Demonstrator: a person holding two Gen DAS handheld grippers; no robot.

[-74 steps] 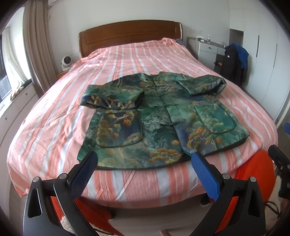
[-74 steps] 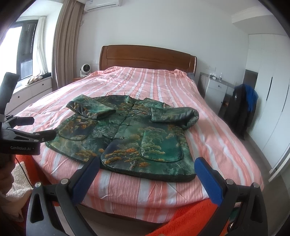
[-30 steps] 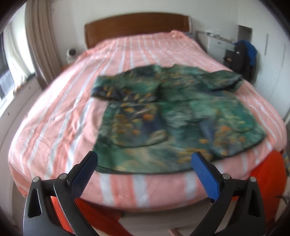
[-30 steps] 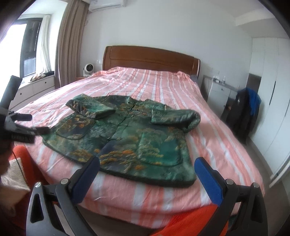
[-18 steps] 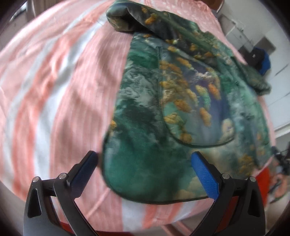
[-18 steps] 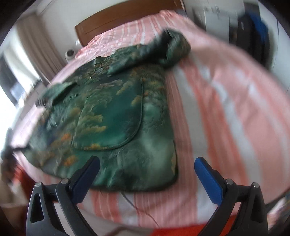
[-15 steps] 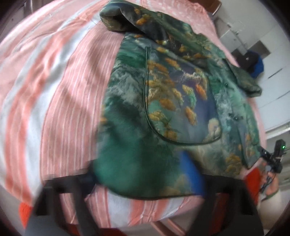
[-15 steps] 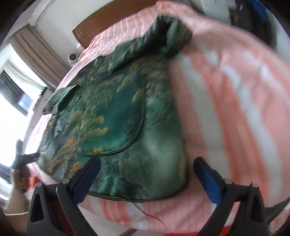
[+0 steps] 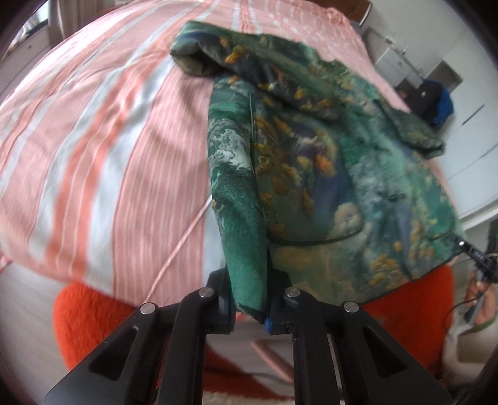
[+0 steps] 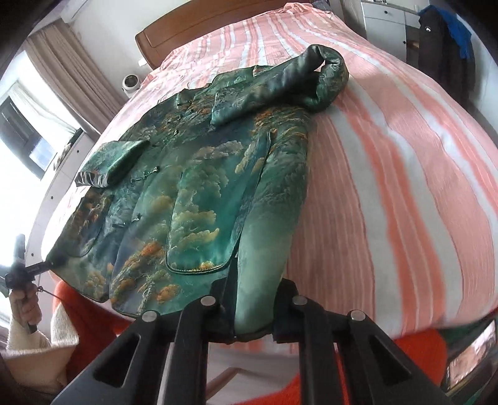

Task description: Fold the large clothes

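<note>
A green patterned jacket [image 9: 311,174] lies face up on a pink striped bed [image 9: 93,140], both sleeves folded inward over the chest. My left gripper [image 9: 249,299] is shut on the jacket's bottom left hem corner. My right gripper [image 10: 253,314] is shut on the bottom right hem corner of the jacket [image 10: 202,193]. Both corners are pinched between the jaws at the foot edge of the bed [image 10: 404,155]. The right gripper also shows at the far right of the left wrist view [image 9: 476,255], and the left gripper at the far left of the right wrist view [image 10: 21,271].
An orange blanket [image 9: 90,311] hangs below the foot of the bed. A wooden headboard [image 10: 218,18] stands at the far end. Dark and blue clothes [image 10: 445,34] hang by white cabinets on the right. A curtain and window [image 10: 46,93] are on the left.
Both grippers moved down to the jacket's hem at the foot of the bed and went from wide open to shut on its two bottom corners.
</note>
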